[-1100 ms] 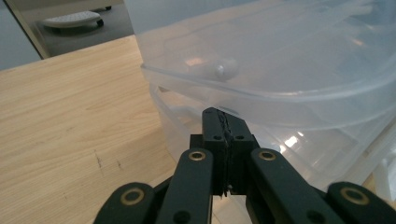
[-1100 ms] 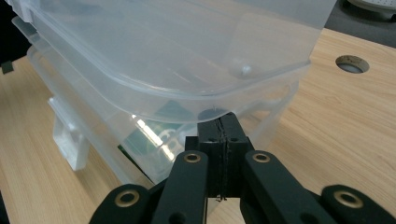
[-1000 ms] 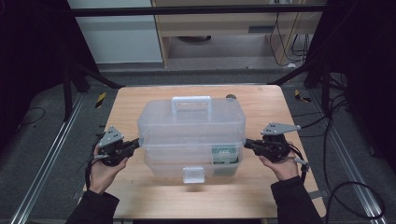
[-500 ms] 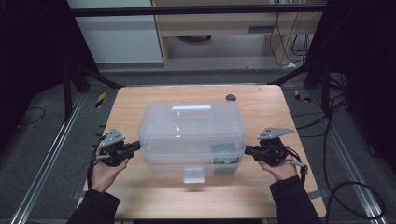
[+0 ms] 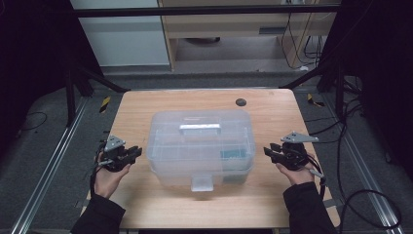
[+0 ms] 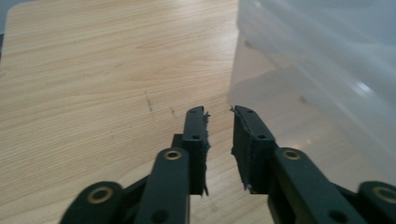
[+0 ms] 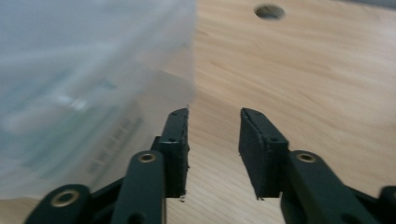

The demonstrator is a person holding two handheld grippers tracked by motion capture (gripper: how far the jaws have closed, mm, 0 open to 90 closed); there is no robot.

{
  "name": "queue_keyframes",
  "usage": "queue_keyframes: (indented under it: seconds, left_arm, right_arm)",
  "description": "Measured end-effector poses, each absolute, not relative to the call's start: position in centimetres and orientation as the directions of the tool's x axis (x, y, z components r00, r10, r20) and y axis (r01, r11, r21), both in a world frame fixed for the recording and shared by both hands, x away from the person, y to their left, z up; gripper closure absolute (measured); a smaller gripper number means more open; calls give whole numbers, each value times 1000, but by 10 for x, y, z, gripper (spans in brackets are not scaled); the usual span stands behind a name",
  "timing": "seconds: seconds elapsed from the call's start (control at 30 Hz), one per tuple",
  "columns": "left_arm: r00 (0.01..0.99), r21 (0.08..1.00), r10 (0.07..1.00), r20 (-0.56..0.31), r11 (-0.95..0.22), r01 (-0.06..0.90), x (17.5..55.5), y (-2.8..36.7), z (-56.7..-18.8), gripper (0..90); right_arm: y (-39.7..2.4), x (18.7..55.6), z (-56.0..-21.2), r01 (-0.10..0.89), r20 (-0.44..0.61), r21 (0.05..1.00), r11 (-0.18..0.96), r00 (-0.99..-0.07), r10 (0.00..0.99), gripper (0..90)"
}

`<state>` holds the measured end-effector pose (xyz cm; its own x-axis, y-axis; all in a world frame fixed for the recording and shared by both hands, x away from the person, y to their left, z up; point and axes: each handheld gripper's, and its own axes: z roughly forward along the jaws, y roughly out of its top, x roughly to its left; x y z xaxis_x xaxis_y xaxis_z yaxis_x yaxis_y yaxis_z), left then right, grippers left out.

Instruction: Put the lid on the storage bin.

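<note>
On the wooden table (image 5: 146,107), seen from above, a clear lidded box (image 5: 202,146) rests between the left gripper (image 5: 130,154) and right gripper (image 5: 271,152), apparently just released. Along the left gripper (image 6: 219,112), jaws have just been opening, empty, beside the box wall (image 6: 322,60). Along the right gripper (image 7: 214,114), likewise parted, nothing held; contents are blurred.

Storage box (image 5: 202,146): translucent glossy plastic. Table (image 5: 146,107): pale wood, smooth, matt. Tool pads (image 6: 198,140): black, matt, rubbery.

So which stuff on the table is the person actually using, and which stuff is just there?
Part of the job:
- clear plastic box, sitting on the table
- left claw, open, beside the box with nothing in it
- right claw, open, beside the box with nothing in it

Just there:
- wooden table
- round dark hole in the tabletop
- cables on the floor
</note>
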<state>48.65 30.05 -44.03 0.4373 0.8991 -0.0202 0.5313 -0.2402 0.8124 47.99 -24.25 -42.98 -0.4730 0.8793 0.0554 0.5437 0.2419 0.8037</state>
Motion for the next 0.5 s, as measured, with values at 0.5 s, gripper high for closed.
queue_keyframes:
  seconds: [0.5]
  left_arm:
    - [347, 805, 937, 50, -243, 542, 495, 315, -456, 357]
  right_arm:
    - [-272, 494, -461, 594, -6, 782, 186, -291, 957, 221]
